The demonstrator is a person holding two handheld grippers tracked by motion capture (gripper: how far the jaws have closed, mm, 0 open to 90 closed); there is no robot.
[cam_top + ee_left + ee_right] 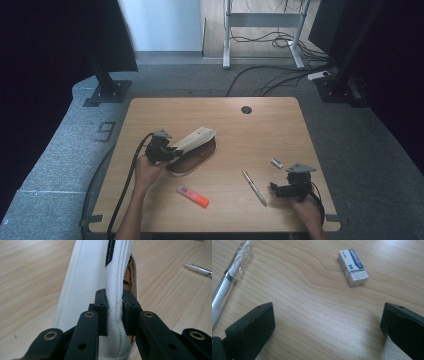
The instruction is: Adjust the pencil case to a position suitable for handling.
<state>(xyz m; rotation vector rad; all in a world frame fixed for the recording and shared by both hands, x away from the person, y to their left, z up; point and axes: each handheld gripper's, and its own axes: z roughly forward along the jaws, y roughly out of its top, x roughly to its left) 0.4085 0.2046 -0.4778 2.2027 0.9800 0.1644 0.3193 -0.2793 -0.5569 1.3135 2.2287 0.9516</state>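
Observation:
A white canvas pencil case (194,140) with a brown inside lies open at the table's left centre. My left gripper (174,150) is shut on the edge of its raised white flap (95,275), which slants up off the table; in the left gripper view both pads pinch the seam. At the front right, my right gripper (274,189) rests low over the wood with its jaws wide apart and nothing between them. A white eraser (353,267) lies ahead of it and a clear pen (229,277) to its left.
An orange highlighter (192,196) lies near the front edge at centre. The pen (254,188) and eraser (276,162) sit between the two grippers. A round cable hole (246,109) marks the table's back edge. Dark stands and cables lie on the floor beyond.

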